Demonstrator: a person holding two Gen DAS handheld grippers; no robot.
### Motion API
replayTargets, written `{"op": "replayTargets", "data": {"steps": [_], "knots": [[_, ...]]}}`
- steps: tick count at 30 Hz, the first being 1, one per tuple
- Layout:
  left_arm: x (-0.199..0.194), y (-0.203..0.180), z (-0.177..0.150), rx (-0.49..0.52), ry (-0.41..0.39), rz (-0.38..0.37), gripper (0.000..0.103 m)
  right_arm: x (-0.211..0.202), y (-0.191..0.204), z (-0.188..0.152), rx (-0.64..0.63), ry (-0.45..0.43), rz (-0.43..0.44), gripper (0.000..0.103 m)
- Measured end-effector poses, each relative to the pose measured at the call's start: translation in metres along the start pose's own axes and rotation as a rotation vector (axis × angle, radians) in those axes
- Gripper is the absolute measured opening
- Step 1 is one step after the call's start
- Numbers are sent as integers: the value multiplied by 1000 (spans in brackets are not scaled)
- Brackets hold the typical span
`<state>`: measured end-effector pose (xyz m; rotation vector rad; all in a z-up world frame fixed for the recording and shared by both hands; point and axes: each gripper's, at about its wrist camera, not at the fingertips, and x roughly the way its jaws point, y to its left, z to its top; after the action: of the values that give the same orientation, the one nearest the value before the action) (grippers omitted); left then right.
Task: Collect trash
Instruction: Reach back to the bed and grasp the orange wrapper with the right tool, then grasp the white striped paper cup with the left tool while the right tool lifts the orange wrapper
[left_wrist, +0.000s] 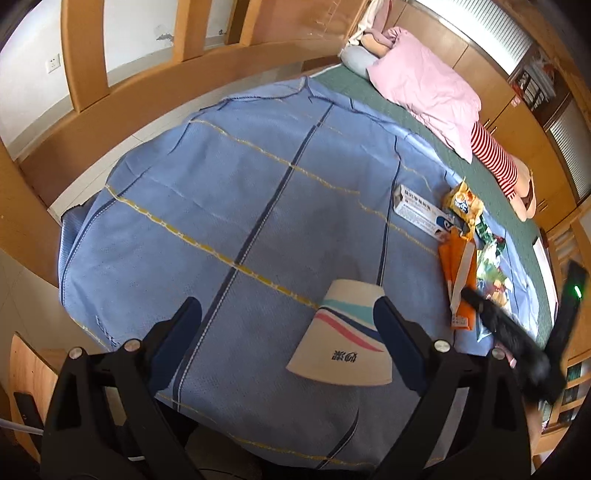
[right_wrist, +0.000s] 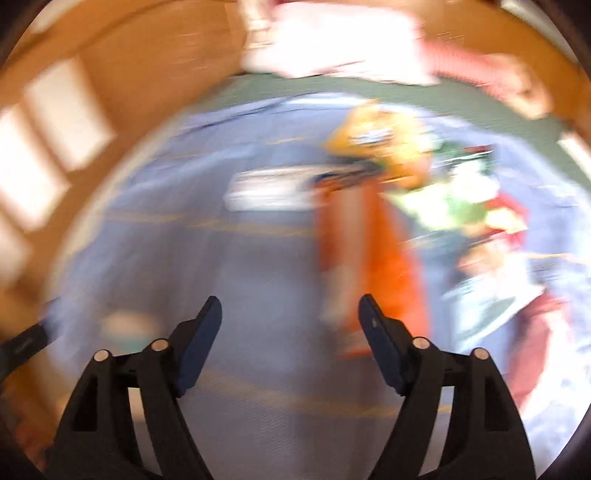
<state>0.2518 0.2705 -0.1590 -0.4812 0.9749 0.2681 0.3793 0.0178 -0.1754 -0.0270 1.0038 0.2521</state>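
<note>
The paper cup (left_wrist: 341, 339) bears two blue Chinese characters, upside down — other packaging print is too small to read

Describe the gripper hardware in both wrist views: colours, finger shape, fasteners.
Left gripper and right gripper look alike: black plastic linkage arms with triangular cut-outs, round silver pivot pins, and flat dark-blue pads on the fingertips. No cables or sleeves show.

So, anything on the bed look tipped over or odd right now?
Yes: the paper cup lies on its side on the blue blanket, between the open left gripper's fingers. Wrappers and boxes lie scattered to its right.
</note>
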Motion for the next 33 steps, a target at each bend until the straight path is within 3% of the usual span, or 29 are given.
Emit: {"op": "replayTargets", "data": {"steps": [4,6,8,9,10,12,16,18,19,20,21,23,24,26,28,33], "knots": [[5,-3,-2,15,9,13,96,44,-14,5,-20,96,-146,76],[12,-5,-3,24,39,17,96,62,-13,4,-34,103,-207,75],[19,-7,-5,30,77,1,96,68,-9,-3,-69,94,-197,58],[20,-8,-5,30,86,-2,96,64,-9,-6,-65,86,-148,33],[22,-8,-6,30,95,-7,96,62,-9,-7,-48,91,-98,25],[22,-8,-7,28,97,-8,96,51,-6,-11,-16,88,-50,24],[21,-5,-7,16,92,-4,96,32,-17,-19,187,115,280,24],[23,-3,-6,11,99,-5,96,31,-25,-31,318,200,510,24],[24,-3,-6,8,105,-8,96,32,-26,-39,355,250,570,24],[25,-2,-7,2,115,-12,96,31,-26,-48,362,285,577,25],[26,-2,-7,-2,118,-14,96,30,-26,-52,341,302,553,30],[26,-2,-8,-4,123,-18,96,21,-21,-60,237,311,414,60],[26,-2,-8,-1,123,-18,96,12,-17,-63,155,285,301,78],[26,-3,-9,5,121,-15,96,-3,-9,-62,35,197,138,81],[26,-3,-10,7,121,-13,96,-9,1,-61,-49,149,57,87],[31,-4,-9,6,127,-23,96,16,4,-58,-107,169,24,88]]}}
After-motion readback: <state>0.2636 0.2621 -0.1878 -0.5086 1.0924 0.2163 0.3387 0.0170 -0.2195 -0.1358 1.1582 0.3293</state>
